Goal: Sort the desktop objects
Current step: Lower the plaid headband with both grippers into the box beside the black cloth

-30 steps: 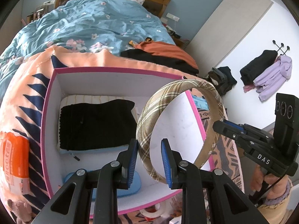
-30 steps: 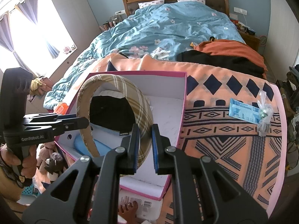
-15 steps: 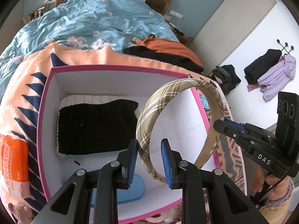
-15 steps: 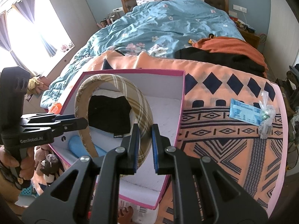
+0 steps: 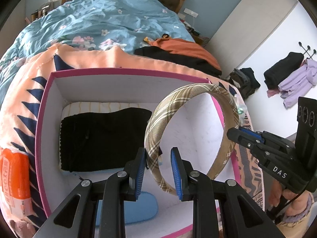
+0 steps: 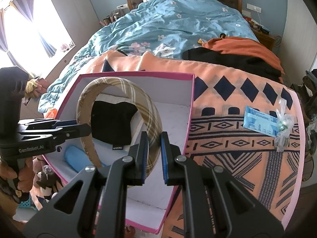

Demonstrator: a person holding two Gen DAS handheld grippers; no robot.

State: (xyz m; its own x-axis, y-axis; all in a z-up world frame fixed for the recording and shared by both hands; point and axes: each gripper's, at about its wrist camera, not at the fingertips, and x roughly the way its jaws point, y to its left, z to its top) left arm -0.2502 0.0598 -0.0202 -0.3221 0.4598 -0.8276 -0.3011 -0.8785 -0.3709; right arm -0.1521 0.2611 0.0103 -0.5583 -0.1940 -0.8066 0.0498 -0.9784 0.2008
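Note:
A beige plaid headband [image 5: 188, 93] [image 6: 126, 85] hangs arched over an open white box with a pink rim [image 5: 118, 71] [image 6: 138, 74]. My left gripper [image 5: 158, 152] [image 6: 83, 127] is shut on one end of the band. The other end is clamped by my right gripper [image 6: 154, 136] [image 5: 232, 133]. Inside the box lie a folded black cloth [image 5: 103, 138] [image 6: 113, 123] on a cream striped towel [image 5: 103, 106] and a blue oval pad [image 5: 138, 208] [image 6: 73, 156].
The box rests on an orange patterned blanket [image 6: 237, 158] at the foot of a bed. A blue packet [image 6: 259, 121] and a clear-wrapped trinket [image 6: 283, 127] lie to the right. An orange pack [image 5: 13, 178] sits left of the box. Orange and black clothes [image 6: 237, 55] lie behind.
Both grippers have carried the headband slightly forward and lower over the box. Neither grip has changed.

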